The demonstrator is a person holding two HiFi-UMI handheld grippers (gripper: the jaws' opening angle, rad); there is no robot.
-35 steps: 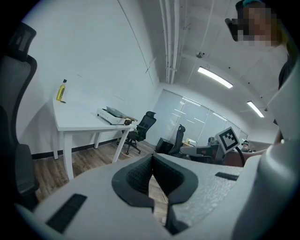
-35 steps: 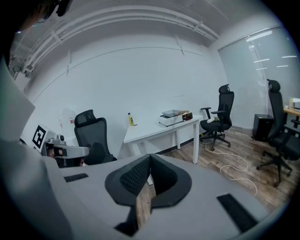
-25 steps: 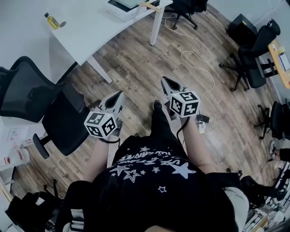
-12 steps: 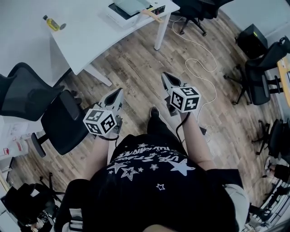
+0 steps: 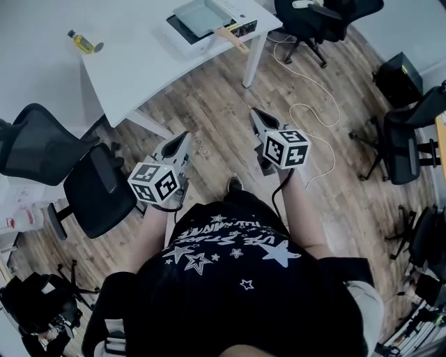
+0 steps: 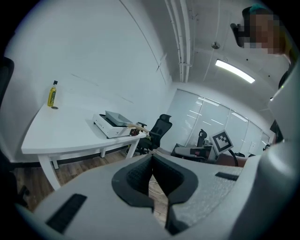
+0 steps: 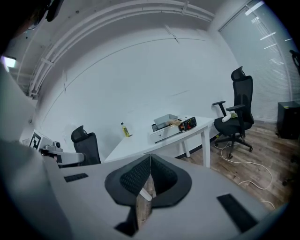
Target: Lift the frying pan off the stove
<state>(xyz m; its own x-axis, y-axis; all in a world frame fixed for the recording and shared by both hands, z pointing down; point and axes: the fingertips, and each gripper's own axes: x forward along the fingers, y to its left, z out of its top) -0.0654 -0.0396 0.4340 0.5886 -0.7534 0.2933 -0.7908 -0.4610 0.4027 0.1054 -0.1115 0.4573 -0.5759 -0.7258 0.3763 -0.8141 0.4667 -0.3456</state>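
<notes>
The frying pan (image 5: 198, 15), grey with a wooden handle (image 5: 234, 39), sits on a white tabletop stove (image 5: 221, 28) at the far end of a white table (image 5: 146, 52). Both grippers hang in the air over the wooden floor, well short of the table. My left gripper (image 5: 184, 139) is shut with nothing in it, and so is my right gripper (image 5: 254, 114). The left gripper view shows the pan (image 6: 117, 117) on the stove (image 6: 108, 128) beyond its closed tips (image 6: 151, 161). In the right gripper view the pan (image 7: 165, 119) and stove (image 7: 174, 128) lie far ahead of the closed tips (image 7: 150, 161).
A yellow bottle (image 5: 83, 42) stands on the table's left part. Black office chairs stand at my left (image 5: 97, 188), behind the table (image 5: 313, 17) and at the right (image 5: 408, 136). A white cable (image 5: 313, 115) trails across the floor past the table leg (image 5: 252, 63).
The table, stove and pan have slid lower and nearer in the head view as I walk toward them. Both grippers stay shut and keep their places in front of me.
</notes>
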